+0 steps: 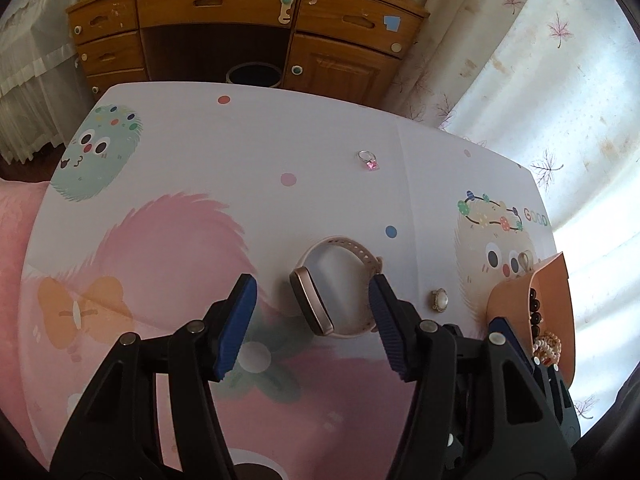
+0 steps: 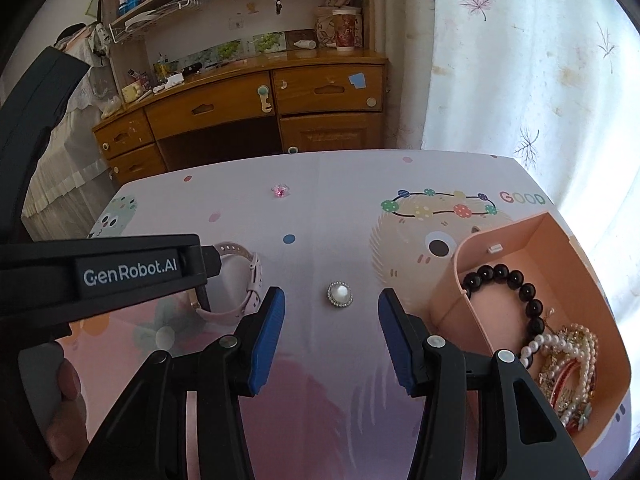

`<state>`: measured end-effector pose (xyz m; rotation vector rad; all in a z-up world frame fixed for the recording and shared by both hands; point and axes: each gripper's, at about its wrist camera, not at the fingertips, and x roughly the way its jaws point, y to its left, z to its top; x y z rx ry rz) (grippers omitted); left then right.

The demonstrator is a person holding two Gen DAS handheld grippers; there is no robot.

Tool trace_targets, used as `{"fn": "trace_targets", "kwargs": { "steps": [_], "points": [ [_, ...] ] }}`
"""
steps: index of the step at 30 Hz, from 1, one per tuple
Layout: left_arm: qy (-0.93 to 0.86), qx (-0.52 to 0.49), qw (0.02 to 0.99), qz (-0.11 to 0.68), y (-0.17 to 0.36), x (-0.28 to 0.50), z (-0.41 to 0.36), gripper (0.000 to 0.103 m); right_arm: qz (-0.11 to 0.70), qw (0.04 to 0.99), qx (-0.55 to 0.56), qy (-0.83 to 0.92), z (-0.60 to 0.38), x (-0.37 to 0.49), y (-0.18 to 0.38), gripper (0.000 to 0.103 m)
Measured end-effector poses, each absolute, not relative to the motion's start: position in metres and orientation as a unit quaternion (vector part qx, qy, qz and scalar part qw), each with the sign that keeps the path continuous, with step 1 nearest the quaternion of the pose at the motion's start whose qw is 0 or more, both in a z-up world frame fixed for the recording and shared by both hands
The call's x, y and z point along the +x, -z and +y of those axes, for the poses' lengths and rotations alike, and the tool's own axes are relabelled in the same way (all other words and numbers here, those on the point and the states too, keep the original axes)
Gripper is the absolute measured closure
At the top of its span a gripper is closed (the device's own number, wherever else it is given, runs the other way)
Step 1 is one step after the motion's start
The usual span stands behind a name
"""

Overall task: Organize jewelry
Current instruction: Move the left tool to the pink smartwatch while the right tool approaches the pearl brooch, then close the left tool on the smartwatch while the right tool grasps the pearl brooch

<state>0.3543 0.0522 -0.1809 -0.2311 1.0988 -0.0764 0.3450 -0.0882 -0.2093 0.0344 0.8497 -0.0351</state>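
Observation:
A pink smartwatch (image 1: 320,292) lies on the cartoon-print table (image 1: 192,152), between the open fingers of my left gripper (image 1: 312,312); it also shows in the right wrist view (image 2: 244,276), partly behind the left gripper's body. A round pearl brooch (image 2: 340,294) lies just ahead of my open, empty right gripper (image 2: 332,320); it shows in the left wrist view too (image 1: 439,300). A ring with a pink stone (image 1: 369,159) lies farther back (image 2: 281,191). A peach jewelry box (image 2: 560,248) at the right holds a black bead bracelet (image 2: 516,284) and pearl strands (image 2: 568,364).
A wooden desk with drawers (image 2: 248,108) stands beyond the table's far edge. A leaf-print curtain (image 2: 520,80) hangs at the right. The jewelry box also shows at the right edge of the left wrist view (image 1: 554,300).

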Motion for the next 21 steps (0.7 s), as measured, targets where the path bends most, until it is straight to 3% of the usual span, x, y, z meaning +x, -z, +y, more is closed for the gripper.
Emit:
{"fn": "trace_targets", "kwargs": {
  "steps": [3,21],
  "points": [
    [0.035,-0.107,0.851,0.514,0.186,0.356,0.054,0.049,0.415,0.909,0.0,0.027,-0.083,0.358,0.22,0.061],
    [0.069,-0.101,0.848,0.515,0.207,0.364,0.048,0.074,0.44,0.897,-0.004,0.041,-0.085,0.385,0.255,0.077]
  ]
}}
